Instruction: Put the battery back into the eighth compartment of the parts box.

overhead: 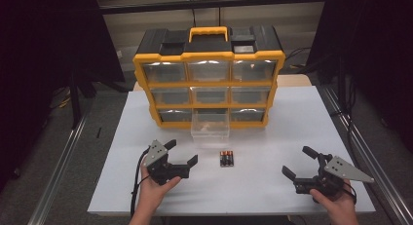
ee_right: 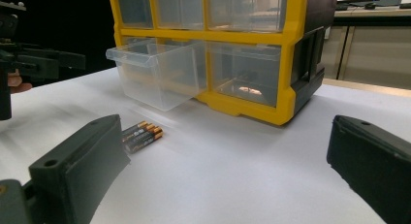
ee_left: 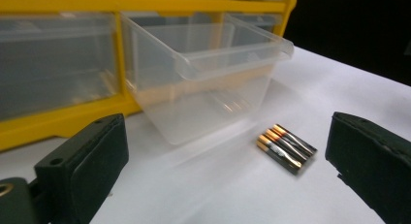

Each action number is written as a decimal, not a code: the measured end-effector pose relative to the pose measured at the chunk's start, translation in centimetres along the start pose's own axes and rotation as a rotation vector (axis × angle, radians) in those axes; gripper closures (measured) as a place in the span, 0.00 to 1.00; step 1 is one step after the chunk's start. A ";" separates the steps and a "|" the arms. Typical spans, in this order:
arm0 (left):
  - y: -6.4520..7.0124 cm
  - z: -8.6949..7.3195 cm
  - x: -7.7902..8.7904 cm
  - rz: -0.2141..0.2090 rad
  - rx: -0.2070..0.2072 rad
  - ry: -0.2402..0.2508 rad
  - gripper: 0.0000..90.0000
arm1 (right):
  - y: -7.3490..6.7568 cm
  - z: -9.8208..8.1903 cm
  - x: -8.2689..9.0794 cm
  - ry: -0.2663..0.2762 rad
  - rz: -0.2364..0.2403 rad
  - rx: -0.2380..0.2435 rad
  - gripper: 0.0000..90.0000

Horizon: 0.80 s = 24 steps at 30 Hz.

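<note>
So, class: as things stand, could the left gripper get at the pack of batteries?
Probably yes. The left gripper is open, and only bare table lies between it and the batteries; the pulled-out drawer sits behind them.

4 batteries [overhead: 226, 158] lie side by side before the pulled-out clear drawer [overhead: 210, 126].

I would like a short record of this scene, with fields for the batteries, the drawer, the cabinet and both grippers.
batteries: small pack lying flat on the table, before the open drawer
drawer: clear, pulled out of bottom middle slot, contents unclear
cabinet: yellow and black, nine clear drawers
left gripper: open, holds nothing, left of batteries
right gripper: open, holds nothing, farther right
</note>
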State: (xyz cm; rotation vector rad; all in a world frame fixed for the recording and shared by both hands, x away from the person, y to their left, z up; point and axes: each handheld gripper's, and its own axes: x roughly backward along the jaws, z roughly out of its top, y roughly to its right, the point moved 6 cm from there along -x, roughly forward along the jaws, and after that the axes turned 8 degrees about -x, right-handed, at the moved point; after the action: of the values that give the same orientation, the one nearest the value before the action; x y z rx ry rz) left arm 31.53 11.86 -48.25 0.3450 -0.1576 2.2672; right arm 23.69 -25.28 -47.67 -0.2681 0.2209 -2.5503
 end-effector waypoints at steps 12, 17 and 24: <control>1.5 -0.4 -1.8 -0.022 -0.024 -0.080 0.08 | -0.2 0.0 -0.1 -0.003 0.006 -0.007 0.00; 2.2 -0.3 -2.5 -0.032 -0.043 -0.113 0.11 | -0.1 0.0 -0.1 -0.001 0.002 -0.005 0.00; 3.0 -0.5 -3.5 -0.043 -0.061 -0.160 0.16 | -0.1 0.0 0.0 -0.003 0.010 0.003 0.00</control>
State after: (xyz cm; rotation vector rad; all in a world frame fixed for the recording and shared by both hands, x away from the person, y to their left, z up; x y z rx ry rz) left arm 31.37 7.44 -49.78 0.4929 -0.2987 2.1871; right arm 23.66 -25.14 -47.68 -0.2694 0.2171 -2.5400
